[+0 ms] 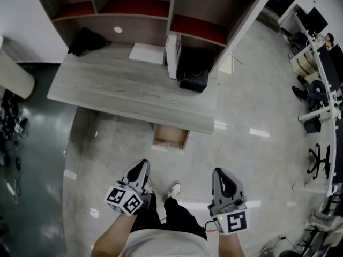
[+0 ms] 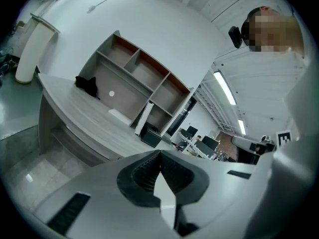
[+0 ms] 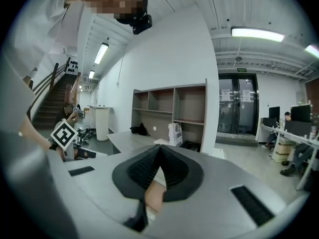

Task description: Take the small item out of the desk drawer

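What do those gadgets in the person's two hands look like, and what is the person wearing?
The left gripper and right gripper are grey plastic shells tapering to two jaws. The jaws are lined with black ribbed pads. Each gripper carries a white cube printed with black square markers. The person wears a white top, dark trousers and light shoes.

The tabletop (image 1: 134, 92) is finished in a matt grey wood grain, while the drawer (image 1: 170, 138) beneath it is shown in paler, bare-looking wood. The floor (image 1: 252, 165) is polished to a gloss in which lights are mirrored. The shells of the left tool (image 2: 160, 158) and right tool (image 3: 159, 153) are formed of smooth matt grey plastic, with ribbed black pads (image 2: 143, 176).
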Demonstrator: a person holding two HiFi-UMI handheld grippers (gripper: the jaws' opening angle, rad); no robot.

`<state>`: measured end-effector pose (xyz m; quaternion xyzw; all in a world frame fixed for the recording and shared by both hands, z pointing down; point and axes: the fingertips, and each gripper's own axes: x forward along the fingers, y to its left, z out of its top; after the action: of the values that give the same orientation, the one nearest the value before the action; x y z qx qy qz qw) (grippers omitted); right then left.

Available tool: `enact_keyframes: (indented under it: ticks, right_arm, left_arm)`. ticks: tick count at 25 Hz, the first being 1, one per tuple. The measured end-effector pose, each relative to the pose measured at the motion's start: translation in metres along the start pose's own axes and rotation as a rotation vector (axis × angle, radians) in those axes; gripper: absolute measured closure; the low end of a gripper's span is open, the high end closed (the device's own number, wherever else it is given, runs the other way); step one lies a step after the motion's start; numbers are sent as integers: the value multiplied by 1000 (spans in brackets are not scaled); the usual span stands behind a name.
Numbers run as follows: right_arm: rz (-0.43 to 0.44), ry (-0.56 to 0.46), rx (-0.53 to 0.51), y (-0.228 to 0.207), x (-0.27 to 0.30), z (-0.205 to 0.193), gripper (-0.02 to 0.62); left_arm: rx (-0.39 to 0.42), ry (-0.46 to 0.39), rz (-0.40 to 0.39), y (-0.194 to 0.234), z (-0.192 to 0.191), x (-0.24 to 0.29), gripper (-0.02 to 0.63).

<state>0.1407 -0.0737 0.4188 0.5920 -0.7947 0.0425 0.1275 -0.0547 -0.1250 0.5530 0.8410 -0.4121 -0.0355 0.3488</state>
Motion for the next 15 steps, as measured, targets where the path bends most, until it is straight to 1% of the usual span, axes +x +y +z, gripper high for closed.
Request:
enact_keyframes:
  ticks: [4,8,10,15]
  right_arm:
    - [-15,10,11,-2,9,-20,574]
    - [-6,38,2,-3,19,-38,574]
    - [2,49,-8,0,18,-44,574]
    - [24,64,-19,7,16,-50,574]
  left_arm:
    - [-41,18,4,18,-24,15,589]
    - [-100,22,9,36,-42,30,589]
    - [-130,39,8,41,-54,34,588]
    - [-215,92,57,63,-94,50,582]
